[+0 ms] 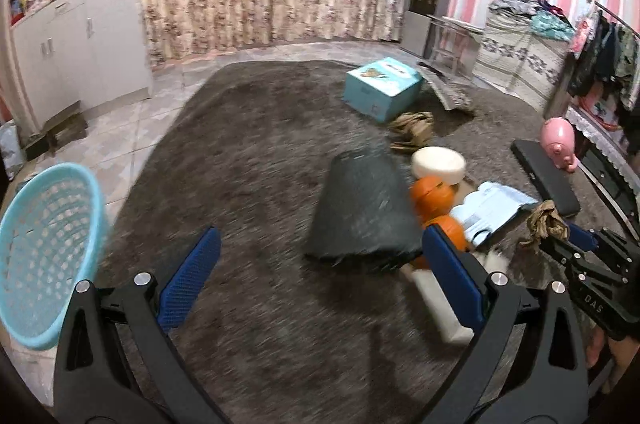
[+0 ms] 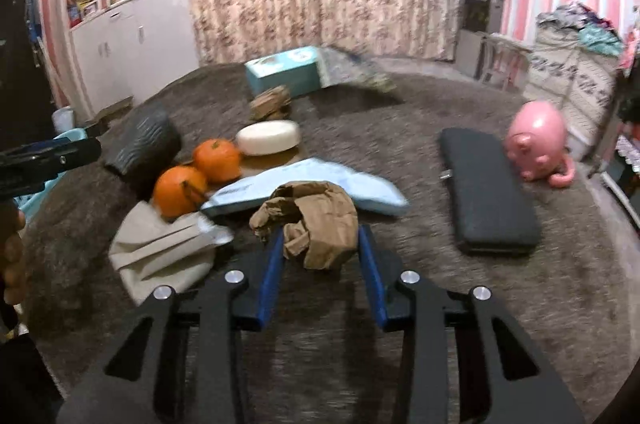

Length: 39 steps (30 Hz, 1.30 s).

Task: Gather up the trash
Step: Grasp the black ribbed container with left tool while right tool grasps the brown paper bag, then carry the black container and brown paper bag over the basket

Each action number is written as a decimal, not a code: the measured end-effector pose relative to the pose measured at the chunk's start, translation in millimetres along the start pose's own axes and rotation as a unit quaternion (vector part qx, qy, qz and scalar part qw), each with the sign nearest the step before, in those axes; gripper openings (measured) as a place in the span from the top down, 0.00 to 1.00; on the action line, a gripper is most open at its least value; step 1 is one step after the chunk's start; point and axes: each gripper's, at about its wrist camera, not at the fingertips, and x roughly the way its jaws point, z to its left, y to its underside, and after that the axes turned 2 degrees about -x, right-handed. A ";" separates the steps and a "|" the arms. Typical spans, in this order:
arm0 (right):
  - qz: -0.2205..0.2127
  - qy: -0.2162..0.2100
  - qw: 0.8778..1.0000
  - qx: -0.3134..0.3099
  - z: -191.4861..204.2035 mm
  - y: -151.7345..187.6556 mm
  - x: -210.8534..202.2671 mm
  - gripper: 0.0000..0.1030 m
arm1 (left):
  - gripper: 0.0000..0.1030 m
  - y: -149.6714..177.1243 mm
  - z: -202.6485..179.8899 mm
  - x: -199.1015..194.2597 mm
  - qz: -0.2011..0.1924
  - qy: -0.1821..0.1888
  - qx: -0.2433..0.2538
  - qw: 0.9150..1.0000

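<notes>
We see a shaggy grey-brown carpet (image 2: 420,284), its pile long and soft, spread over a pale tiled floor (image 1: 120,143); on it lies a scatter of things. Our right gripper (image 2: 320,244) points down at a crumpled wad of brown paper (image 2: 316,220), creased and matte; its blue ribbed pads (image 2: 270,276) stand narrow and sit against the wad's two sides, so it looks pinched between them, resting low on the pile. Just behind the wad lies a flat pale-blue plastic pouch (image 2: 316,183), smooth and slightly puffed; to its left sit two round orange fruits (image 2: 180,189) with dimpled skin, touching each other, and beside them a folded beige cloth bag (image 2: 160,256). Behind the fruits rests a white disc (image 2: 268,137), thick and rounded at the edge, and a dark ribbed cylinder (image 2: 144,143) lies on its side. A second clump of brown paper (image 2: 272,103) lies farther back, near a turquoise cardboard box (image 2: 284,71). To the right, a flat black padded case (image 2: 488,191) lies beside a glossy pink pig figure (image 2: 538,143).

Our left gripper (image 1: 320,284) hangs over bare carpet with its blue pads (image 1: 188,280) spread wide and nothing between them; the view is smeared. At its left edge stands a round turquoise plastic basket (image 1: 52,256), its wall pierced with small holes; it is well apart from the paper wad.
</notes>
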 end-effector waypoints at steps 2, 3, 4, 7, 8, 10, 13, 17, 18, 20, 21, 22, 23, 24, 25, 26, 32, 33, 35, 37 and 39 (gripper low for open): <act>-0.001 0.009 1.000 0.004 -5.9 -1.6 -2.0 0.64 | 0.05 -5.2 -6.9 14.1 0.014 0.006 0.002 1.000; -0.002 0.010 1.000 0.006 -8.7 -2.1 -3.0 0.64 | 0.05 -6.7 -8.8 20.5 0.021 0.009 0.003 1.000; -0.002 0.013 1.000 0.011 -12.7 -1.6 -4.1 0.64 | 0.05 -8.7 -10.0 28.1 0.028 0.011 0.000 1.000; -0.003 0.018 1.000 0.019 -20.2 -0.6 -4.8 0.64 | 0.06 -10.8 -9.4 50.2 0.054 0.017 -0.013 0.998; -0.003 0.019 1.000 0.022 -22.0 -0.4 -4.7 0.64 | 0.07 -10.7 -8.1 56.6 0.063 0.024 -0.019 0.998; -0.003 0.020 0.999 0.026 -25.3 -0.4 -3.8 0.64 | 0.20 -10.2 -6.7 63.8 0.078 0.045 -0.026 0.996; -0.003 0.019 0.999 0.028 -27.3 -1.4 -1.4 0.64 | 0.24 -5.3 -5.9 67.0 0.088 0.061 -0.029 0.994; -0.009 0.019 0.999 0.026 -25.4 -2.9 -1.8 0.64 | 0.25 -4.8 -4.8 57.2 0.076 0.061 -0.023 0.995; -0.012 0.020 0.999 0.025 -24.2 -4.0 -2.8 0.64 | 0.25 -5.6 -2.6 52.0 0.070 0.058 -0.022 0.996; -0.017 0.021 0.999 0.023 -22.4 -6.3 -4.9 0.64 | 0.25 -5.7 1.7 42.0 0.059 0.049 -0.020 0.997; -0.021 0.021 0.999 0.024 -21.1 -8.2 -6.1 0.64 | 0.25 -6.2 4.1 37.7 0.054 0.043 -0.018 0.997; -0.022 0.020 0.999 0.024 -18.6 -8.8 -7.9 0.64 | 0.25 -5.5 7.4 31.6 0.048 0.035 -0.018 0.998; -0.025 0.019 0.999 0.023 -16.1 -10.7 -9.2 0.64 | 0.25 -4.3 10.5 25.8 0.044 0.030 -0.018 0.998; -0.027 0.018 0.999 0.021 -13.4 -12.1 -11.0 0.64 | 0.25 -3.9 14.0 20.8 0.040 0.025 -0.017 0.999; -0.031 0.017 0.999 0.018 -9.6 -14.5 -12.6 0.64 | 0.25 -3.1 18.4 13.9 0.035 0.016 -0.016 0.999; -0.035 0.016 0.999 0.015 -5.4 -16.9 -14.1 0.64 | 0.25 -2.6 21.6 8.6 0.031 0.009 -0.015 0.999; -0.054 0.005 0.999 -0.002 19.4 -28.8 -20.3 0.64 | 0.25 0.3 49.5 -29.6 0.000 -0.026 -0.018 0.999; -0.058 0.003 0.998 -0.006 26.3 -31.6 -21.0 0.64 | 0.25 0.4 55.5 -36.7 -0.005 -0.033 -0.021 0.999; -0.065 0.002 0.998 -0.012 34.2 -34.4 -23.0 0.64 | 0.25 1.0 66.8 -46.9 -0.012 -0.043 -0.029 0.999; -0.072 0.002 0.997 -0.016 44.7 -38.7 -23.8 0.64 | 0.25 2.8 78.4 -55.4 -0.019 -0.050 -0.041 0.998; -0.078 0.003 0.997 -0.019 54.0 -42.5 -24.3 0.64 | 0.25 5.4 90.7 -64.1 -0.026 -0.059 -0.054 0.996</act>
